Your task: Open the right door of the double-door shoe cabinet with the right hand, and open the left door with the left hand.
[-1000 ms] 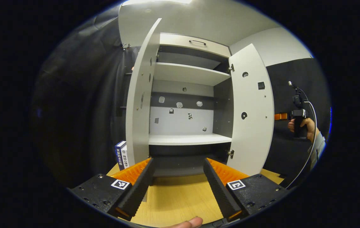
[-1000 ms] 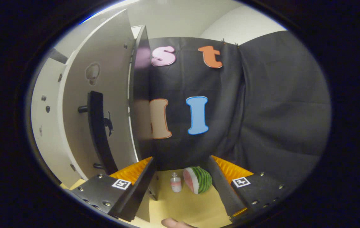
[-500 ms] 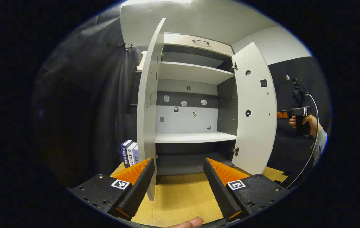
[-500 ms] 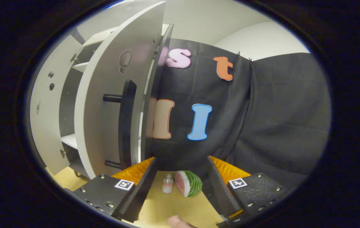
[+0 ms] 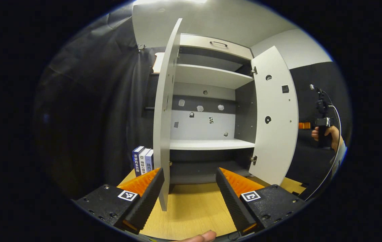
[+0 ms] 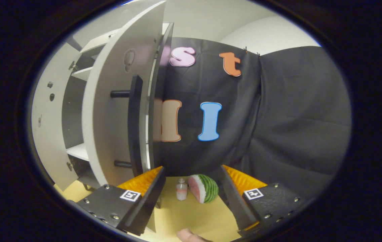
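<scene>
standing open, both cabinet doors: left door (image 5: 164,127), right door (image 5: 275,117); left gripper (image 5: 189,191) spread, empty; right gripper (image 6: 191,195) spread, framing watermelon slice (image 6: 204,192), bottle (image 6: 181,189).

Shoe cabinet (image 5: 207,101), pale grey-white, stands upright on wooden top, both doors swung wide open. Left door (image 5: 165,111) seen nearly edge-on, its lower corner just beside a finger in left gripper view. Right door (image 5: 273,117) shows inner face w/ hinges & small round holes. Inside: two pale shelves, dark band across back panel. Right door's outer face carries a long dark vertical handle (image 6: 134,124)
</scene>
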The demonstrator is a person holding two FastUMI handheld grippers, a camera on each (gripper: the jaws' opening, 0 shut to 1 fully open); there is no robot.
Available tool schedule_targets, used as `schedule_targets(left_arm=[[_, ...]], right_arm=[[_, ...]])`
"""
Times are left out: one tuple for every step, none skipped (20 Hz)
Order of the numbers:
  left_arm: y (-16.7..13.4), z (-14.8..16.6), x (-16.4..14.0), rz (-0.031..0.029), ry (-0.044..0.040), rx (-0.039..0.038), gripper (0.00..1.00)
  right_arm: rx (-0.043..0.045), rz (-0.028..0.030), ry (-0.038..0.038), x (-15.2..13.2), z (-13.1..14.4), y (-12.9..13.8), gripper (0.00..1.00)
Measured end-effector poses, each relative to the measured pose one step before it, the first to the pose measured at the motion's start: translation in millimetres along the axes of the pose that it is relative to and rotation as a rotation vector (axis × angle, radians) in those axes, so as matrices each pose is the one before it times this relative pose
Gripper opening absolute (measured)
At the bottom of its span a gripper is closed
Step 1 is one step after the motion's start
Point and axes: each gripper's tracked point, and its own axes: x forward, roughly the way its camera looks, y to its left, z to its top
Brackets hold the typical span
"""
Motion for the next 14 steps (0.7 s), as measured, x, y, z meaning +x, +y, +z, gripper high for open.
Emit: schedule_targets(left_arm=[[0.6,-0.55,-1.38,0.00968,0.00014,0.00219,0.92],[-1.29,-0.7,-1.69,0.00406,0.00064,0.00215,0.92],[-2.75,0.39,-2.81,-0.00048,-0.00126,-0.00072,0.92],[-1.99,0.57,-3.31,0.00007,-0.00554,-0.00324,0.96],[-2.27,1.06,-3.43,0.00099,-0.00532,-0.00447,0.96],[-2.36,0.37,-4.27,-0.00017,-0.00129,-0.00217,0.96],[-1.94,1.52,-4.15,0.00241,-0.00369,0.00497,0.96],[-0.37,1.38,-4.35,0.00657,-0.00037,0.00982,0.92],[0.65,1.59,-5.44,0.01222,-0.00136,0.00881,0.96],[0.41,1.98,-5.0,0.01157,0.00005,0.00394,0.96],[-0.67,0.58,-5.64,0.01164,0.00985,0.00306,0.96],[-0.58,0.1,-6.42,0.0066,0.00407,0.00875,0.96],[0.94,3.9,-6.96,0.01399,-0.0017,0.01525,0.96],[2.07,3.04,-6.87,0.01431,-0.00834,0.01167,0.96]], right_arm=[[0.00313,0.00013,-0.00979,-10.78,-3.61,1.07,0.96],[0.00251,0.01114,-0.01137,-11.14,-3.51,4.87,0.95],[0.0039,0.01244,-0.00733,-12.96,-4.14,6.6,0.99],[-0.00006,0.01762,-0.01159,-13.93,-0.63,8.84,0.95],[0.00264,0.01124,-0.01149,-13.56,-0.1,7.38,0.95],[0.00033,0.00615,-0.00625,-15.33,-0.4,8.16,0.97],[-0.00271,0.00398,-0.00468,-14.45,0.05,6.87,0.95],[-0.0043,0.01346,-0.01122,-15.35,1.68,9.46,0.95],[0.00056,0.00948,-0.01184,-15.85,0.74,10.88,0.95],[0.00869,-0.0016,-0.00723,-14.85,0.7,6.89,0.96],[0.00796,0.00162,0.0016,-13.83,-2.46,7.28,0.96],[0.00627,0.00327,0.0078,-13.56,-2.95,8.61,0.95],[0.00425,0.00918,0.00543,-12.44,-3.33,8.82,0.96],[-0.0028,0.01936,0.00503,-11.18,-2.66,10.61,0.96]])
